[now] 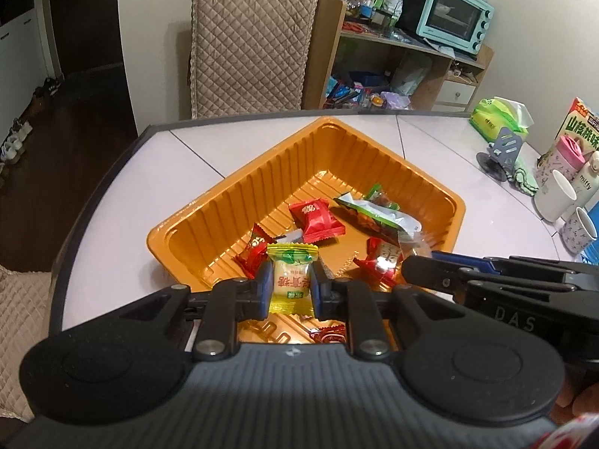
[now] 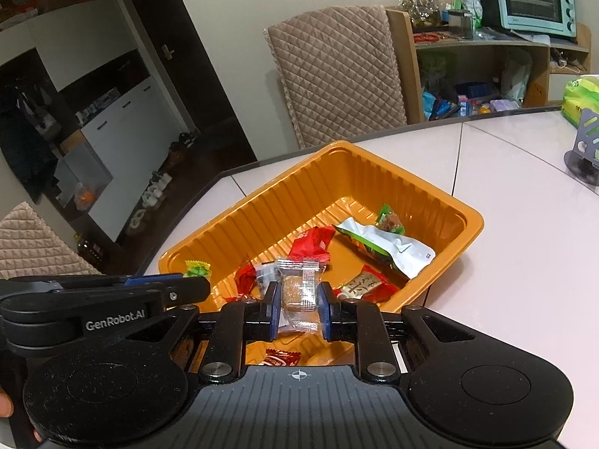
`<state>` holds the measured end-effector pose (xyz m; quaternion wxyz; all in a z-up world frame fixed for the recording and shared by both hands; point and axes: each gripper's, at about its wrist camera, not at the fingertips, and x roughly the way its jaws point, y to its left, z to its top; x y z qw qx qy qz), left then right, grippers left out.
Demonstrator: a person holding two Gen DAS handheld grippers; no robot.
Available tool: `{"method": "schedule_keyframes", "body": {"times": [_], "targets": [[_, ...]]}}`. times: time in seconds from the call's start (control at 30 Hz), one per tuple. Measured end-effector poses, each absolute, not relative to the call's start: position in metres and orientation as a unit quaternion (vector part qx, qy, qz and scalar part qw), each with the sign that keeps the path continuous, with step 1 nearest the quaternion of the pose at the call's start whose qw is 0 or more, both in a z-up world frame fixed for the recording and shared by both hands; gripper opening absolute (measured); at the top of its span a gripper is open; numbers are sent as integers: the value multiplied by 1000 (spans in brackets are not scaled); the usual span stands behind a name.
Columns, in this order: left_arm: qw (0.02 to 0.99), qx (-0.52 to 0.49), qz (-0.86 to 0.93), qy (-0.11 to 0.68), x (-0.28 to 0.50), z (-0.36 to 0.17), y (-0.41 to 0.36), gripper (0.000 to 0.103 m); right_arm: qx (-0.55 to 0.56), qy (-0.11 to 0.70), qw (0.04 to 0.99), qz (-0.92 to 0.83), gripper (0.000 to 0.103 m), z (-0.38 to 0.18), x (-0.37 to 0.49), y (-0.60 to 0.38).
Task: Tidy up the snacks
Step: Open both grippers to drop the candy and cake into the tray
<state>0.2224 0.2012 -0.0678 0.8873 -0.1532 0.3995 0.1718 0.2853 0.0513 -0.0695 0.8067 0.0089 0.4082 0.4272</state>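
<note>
A: What is the left gripper (image 1: 291, 283) holding?
B: It is clamped on a yellow-wrapped candy (image 1: 291, 275), above the near edge of the orange tray (image 1: 239, 187).
A: And the right gripper (image 2: 299, 308)?
B: Closed on a clear-wrapped brown sweet (image 2: 299, 288), also over the tray, which sits on the white counter (image 2: 524, 262) with red packets (image 1: 316, 220) inside.

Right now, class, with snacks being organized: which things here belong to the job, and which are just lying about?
Belonging to the job:
- orange tray
- yellow-green candy in the left gripper
- clear-wrapped snack in the right gripper
- red packets in the tray
- green-and-silver pouch

Lying about:
- toaster oven
- tissue pack
- white cup
- quilted chair
</note>
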Motion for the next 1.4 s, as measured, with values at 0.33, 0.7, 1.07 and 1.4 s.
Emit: {"method": "schedule_keyframes", "body": {"times": [0.33, 0.7, 1.07, 1.4], "targets": [[878, -162, 172, 415, 232, -82, 209, 19, 13, 416, 806, 421, 21, -74, 293, 56], [875, -164, 175, 421, 232, -84, 216, 27, 17, 425, 801, 421, 21, -80, 297, 60], [874, -162, 177, 423, 230, -85, 218, 28, 13, 435, 796, 421, 21, -88, 299, 68], [873, -163, 179, 423, 231, -86, 219, 31, 8, 438, 793, 423, 21, -92, 301, 71]]}}
